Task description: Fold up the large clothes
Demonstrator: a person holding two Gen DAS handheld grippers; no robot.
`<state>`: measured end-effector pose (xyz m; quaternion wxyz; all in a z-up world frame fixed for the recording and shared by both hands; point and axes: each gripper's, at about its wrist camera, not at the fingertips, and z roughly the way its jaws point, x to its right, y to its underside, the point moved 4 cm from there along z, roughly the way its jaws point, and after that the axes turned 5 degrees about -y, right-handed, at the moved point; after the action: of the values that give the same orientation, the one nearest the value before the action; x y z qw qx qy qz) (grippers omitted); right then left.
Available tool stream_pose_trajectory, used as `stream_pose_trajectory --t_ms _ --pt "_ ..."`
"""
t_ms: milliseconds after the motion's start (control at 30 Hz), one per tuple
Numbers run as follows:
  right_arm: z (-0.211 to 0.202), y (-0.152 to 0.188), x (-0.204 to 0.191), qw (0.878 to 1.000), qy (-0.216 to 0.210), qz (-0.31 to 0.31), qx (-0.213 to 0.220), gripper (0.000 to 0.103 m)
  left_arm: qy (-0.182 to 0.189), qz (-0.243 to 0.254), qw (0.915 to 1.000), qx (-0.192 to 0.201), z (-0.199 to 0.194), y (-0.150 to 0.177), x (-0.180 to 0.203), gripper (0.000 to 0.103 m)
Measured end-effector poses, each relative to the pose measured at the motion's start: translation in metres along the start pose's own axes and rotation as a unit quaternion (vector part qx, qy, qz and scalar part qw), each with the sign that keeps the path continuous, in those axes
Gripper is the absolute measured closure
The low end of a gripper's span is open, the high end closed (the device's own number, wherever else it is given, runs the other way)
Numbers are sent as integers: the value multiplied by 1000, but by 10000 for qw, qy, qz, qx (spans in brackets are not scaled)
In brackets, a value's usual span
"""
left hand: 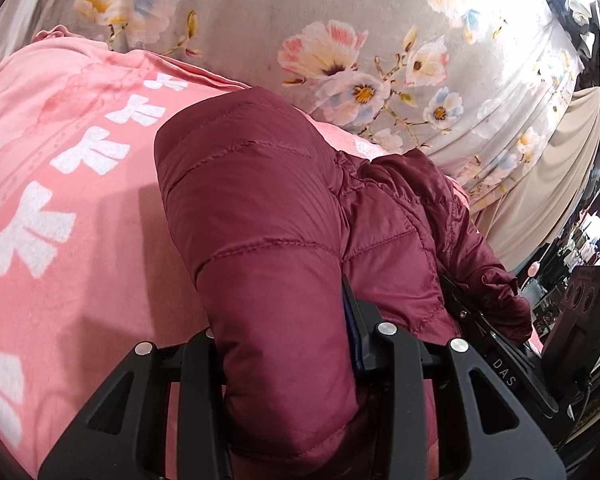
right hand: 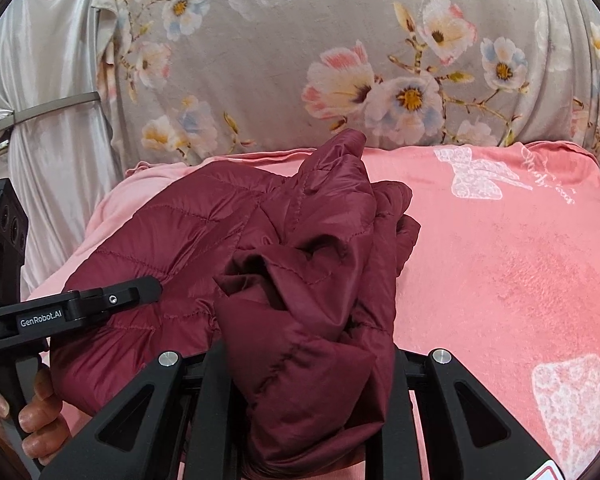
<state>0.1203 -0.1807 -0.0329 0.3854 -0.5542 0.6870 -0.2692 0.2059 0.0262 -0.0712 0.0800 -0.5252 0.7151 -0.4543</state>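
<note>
both tools, left (left hand: 288, 340) and right (right hand: 308, 364), are clamped on the slippery jacket (right hand: 284, 240) over the pink blanket (right hand: 500, 260), so a bunched handful could slide out mid-fold

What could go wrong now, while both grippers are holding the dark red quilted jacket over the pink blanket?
1. The jacket is bunched and twisted between the left gripper and the right gripper, so a fold made now would probably trap creases.
2. Its fabric looks smooth and puffy, so it may slip out of either grip.
3. The pink blanket under it could be dragged and wrinkled if the jacket is pulled across it.
</note>
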Motion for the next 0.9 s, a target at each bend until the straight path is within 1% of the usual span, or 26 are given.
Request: stream_pose_trajectory --t_ms 100,300,467,633,733,767,800,833,867,900 --pt "10 0 3 10000 27 44 -37 85 -20 145 9999 62 9 -5 -2 70" --pt "32 8 7 9996 33 126 -242 85 -11 235 9997 104 27 -11 -13 69" --pt "42 12 8 9988 84 148 -468 85 -53 156 9999 41 35 -8 -23 67" --pt "50 18 8 9967 183 115 -780 82 -182 37 9998 -71 40 0 -32 61" --pt "55 22 10 9948 231 141 -980 75 -277 6 9995 -142 41 2 -34 57" --pt "56 23 11 9944 229 164 -1023 68 -329 -2 9993 -160 42 3 -34 55" --pt "55 23 13 9938 229 199 -1072 64 -426 -27 9989 -188 42 4 -34 51" --pt "53 24 14 9932 220 226 -1117 62 -520 -58 9984 -210 41 4 -35 44" --pt "50 24 16 9929 230 267 -1133 58 -630 -97 9977 -222 40 5 -36 42" --pt "44 26 19 9926 209 370 -1136 55 -813 -140 9963 -230 37 5 -38 34"
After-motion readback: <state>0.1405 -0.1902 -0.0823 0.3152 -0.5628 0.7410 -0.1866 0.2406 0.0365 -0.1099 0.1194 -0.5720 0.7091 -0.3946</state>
